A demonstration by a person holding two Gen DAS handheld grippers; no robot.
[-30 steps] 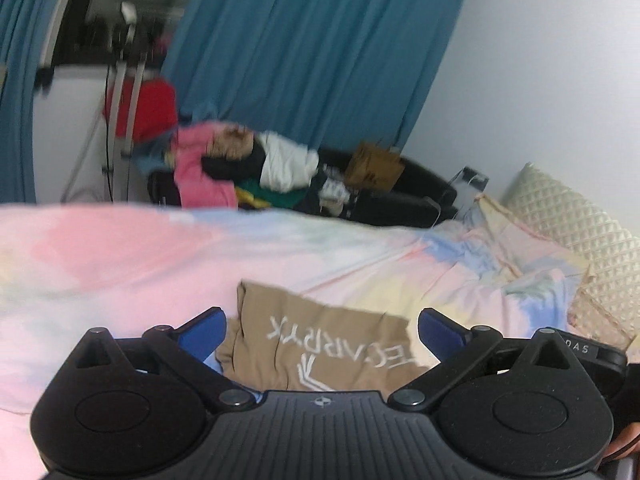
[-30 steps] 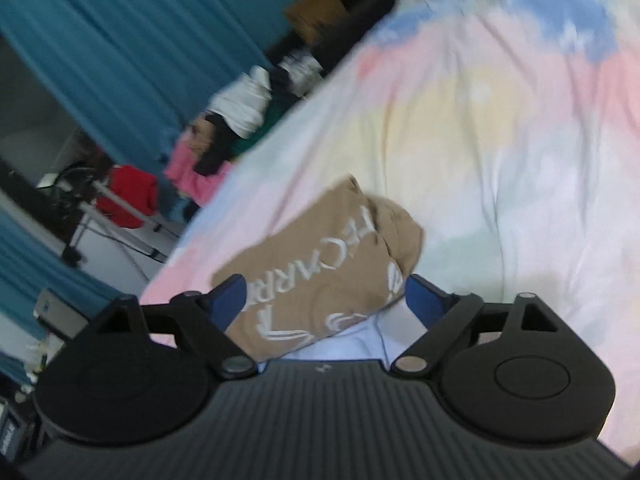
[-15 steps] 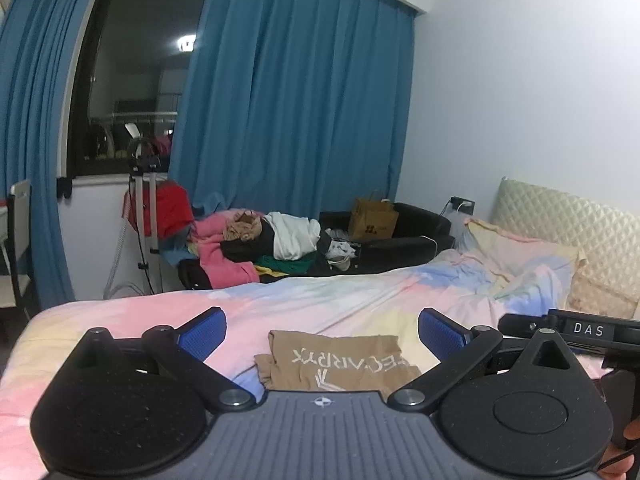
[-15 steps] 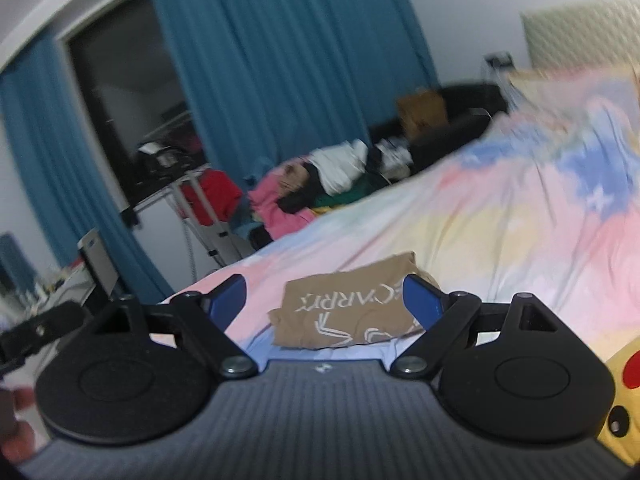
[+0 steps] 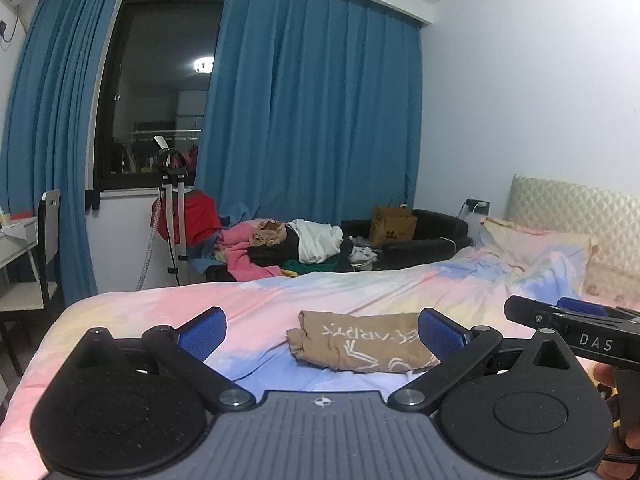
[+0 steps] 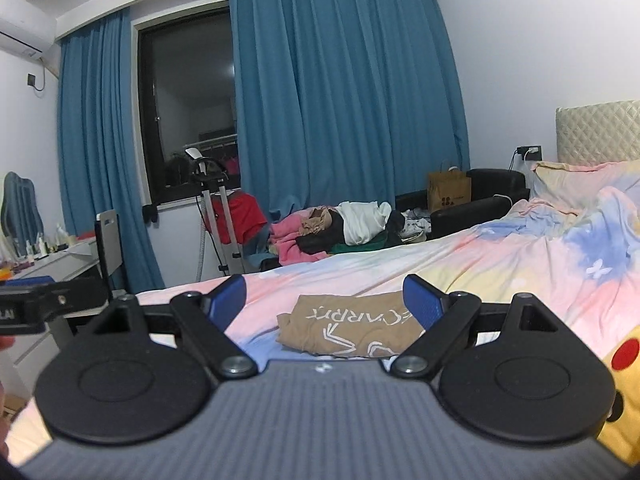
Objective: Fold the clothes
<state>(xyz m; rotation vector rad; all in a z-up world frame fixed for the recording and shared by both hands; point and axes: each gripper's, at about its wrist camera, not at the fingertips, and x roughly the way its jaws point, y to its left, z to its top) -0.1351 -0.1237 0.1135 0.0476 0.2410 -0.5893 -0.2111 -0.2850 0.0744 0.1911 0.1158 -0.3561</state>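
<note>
A folded tan garment with white lettering (image 5: pixel 360 340) lies flat on the pastel bedspread (image 5: pixel 360 292), near the bed's front edge. My left gripper (image 5: pixel 322 328) is open and held above the bed, with the garment beyond and between its blue pads; nothing is in it. The right gripper shows at that view's right edge (image 5: pixel 572 320). In the right wrist view the same garment (image 6: pixel 348 328) lies ahead of my open right gripper (image 6: pixel 324 300), which also holds nothing. The left gripper's body (image 6: pixel 40 304) pokes in at the left.
A heap of unfolded clothes (image 5: pixel 296 248) sits on a low black sofa (image 5: pixel 420 240) past the bed, by a brown paper bag (image 5: pixel 392 224). Blue curtains, a dark window and a stand (image 5: pixel 172 216) are behind. A white desk and chair (image 6: pixel 80 264) stand left; a yellow plush (image 6: pixel 624 380) lies right.
Both grippers have lifted and tilted up from close over the garment, so the room now fills the views. The garment stays folded on the bed. Both jaws stay open.
</note>
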